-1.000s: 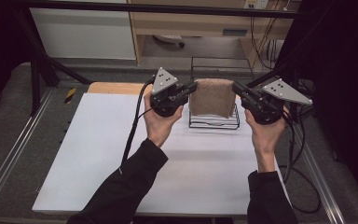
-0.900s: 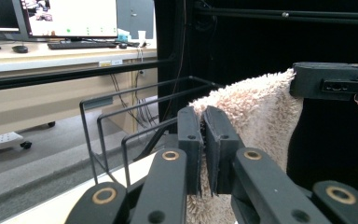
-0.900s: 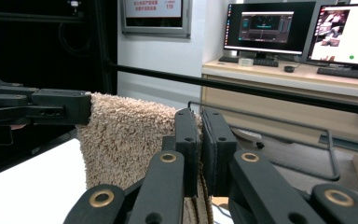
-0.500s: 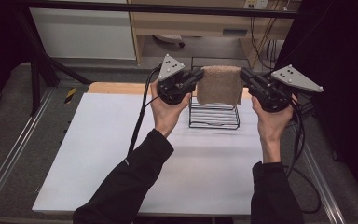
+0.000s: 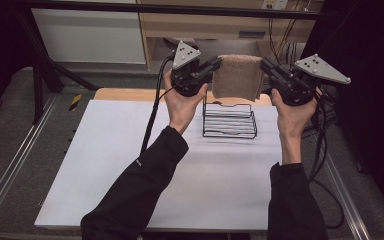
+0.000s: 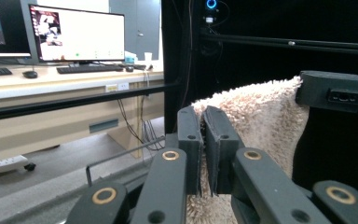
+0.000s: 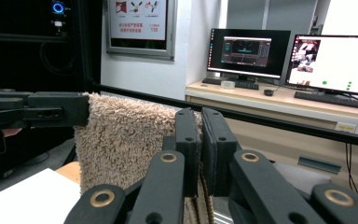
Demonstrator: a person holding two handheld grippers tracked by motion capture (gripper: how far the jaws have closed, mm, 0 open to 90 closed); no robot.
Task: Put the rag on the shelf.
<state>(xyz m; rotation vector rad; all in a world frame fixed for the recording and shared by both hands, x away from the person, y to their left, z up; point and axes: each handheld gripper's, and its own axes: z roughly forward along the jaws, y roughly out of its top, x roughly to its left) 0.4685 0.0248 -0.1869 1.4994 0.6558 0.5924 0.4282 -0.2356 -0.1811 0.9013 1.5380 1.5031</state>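
Towel (image 5: 238,76), a beige fluffy one, is being held stretched in the air between the two grippers, above the far end of the table. Its left top corner is being pinched by the left gripper (image 5: 215,65), whose jaws are pressed nearly together on the pile, as is being shown up close in the left gripper view (image 6: 204,140). Its right top corner is being clamped in the same way by the right gripper (image 5: 266,66), the jaws being closed on the cloth edge in the right gripper view (image 7: 200,140). The towel (image 7: 121,140) is being let hang straight down from both grips, clear of everything beneath. Just below it, a black wire basket (image 5: 229,121) is being left standing on the white table (image 5: 130,165), not touching the cloth. Each gripper is being carried by a hand coming out of a dark sleeve (image 5: 140,195).
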